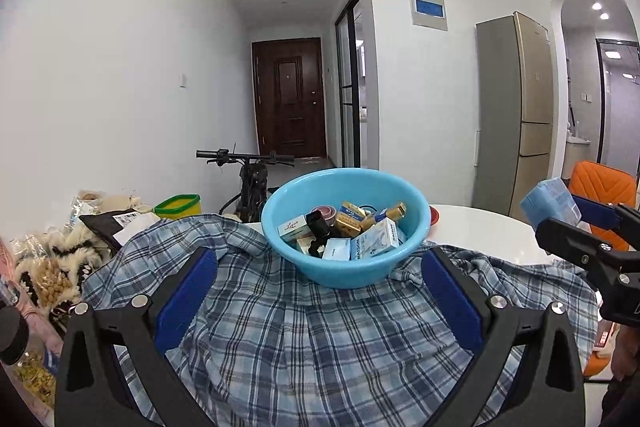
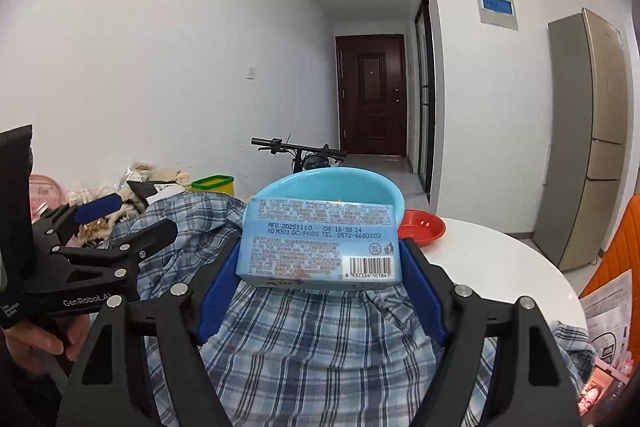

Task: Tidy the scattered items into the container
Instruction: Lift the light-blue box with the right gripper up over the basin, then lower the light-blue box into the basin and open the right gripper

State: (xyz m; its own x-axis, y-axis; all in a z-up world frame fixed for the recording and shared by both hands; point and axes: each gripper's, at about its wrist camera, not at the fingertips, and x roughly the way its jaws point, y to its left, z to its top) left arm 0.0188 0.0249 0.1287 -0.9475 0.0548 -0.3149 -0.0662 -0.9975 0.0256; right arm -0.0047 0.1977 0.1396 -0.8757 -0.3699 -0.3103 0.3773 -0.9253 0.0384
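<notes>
One light-blue cardboard packet (image 2: pixel 320 241) is clamped in the right tool (image 2: pixel 322 267), the left tool (image 1: pixel 320 291) gapes empty, one round blue plastic basin (image 1: pixel 344 227) holds roughly ten small boxes.

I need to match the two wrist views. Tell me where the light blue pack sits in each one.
Left wrist: the light blue pack is at the right edge, held in the right gripper.
Right wrist: the pack fills the centre between the jaws, hiding most of the blue basin.
Shared landmark: the dark wooden door.
</notes>
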